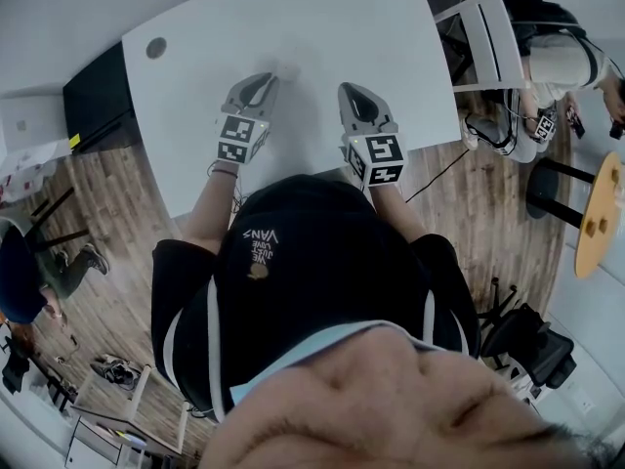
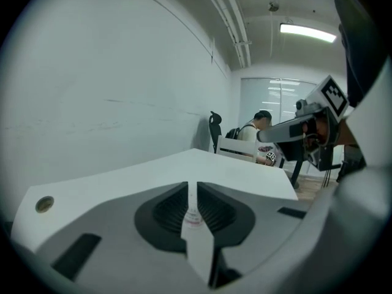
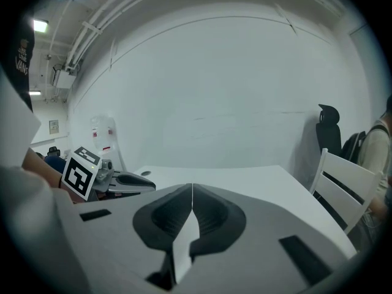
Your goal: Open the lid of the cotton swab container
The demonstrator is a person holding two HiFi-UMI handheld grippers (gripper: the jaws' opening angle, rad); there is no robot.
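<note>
No cotton swab container shows in any view. The white table (image 1: pixel 293 27) lies bare in front of me. My left gripper (image 1: pixel 262 80) rests low over the table's near part, its jaws shut together with nothing between them (image 2: pixel 191 188). My right gripper (image 1: pixel 354 92) sits beside it to the right, about a hand's width away, also shut and empty (image 3: pixel 192 190). Each gripper appears in the other's view: the right gripper (image 2: pixel 288 130) and the left gripper (image 3: pixel 131 181), both pointing away from me over the table.
A round cable hole (image 1: pixel 156 48) sits near the table's far left corner. A white chair (image 1: pixel 488 37) stands at the table's right end, with a seated person (image 1: pixel 557 62) beyond it. A black cabinet (image 1: pixel 98 96) is at the left, a round wooden table (image 1: pixel 601 213) at the far right.
</note>
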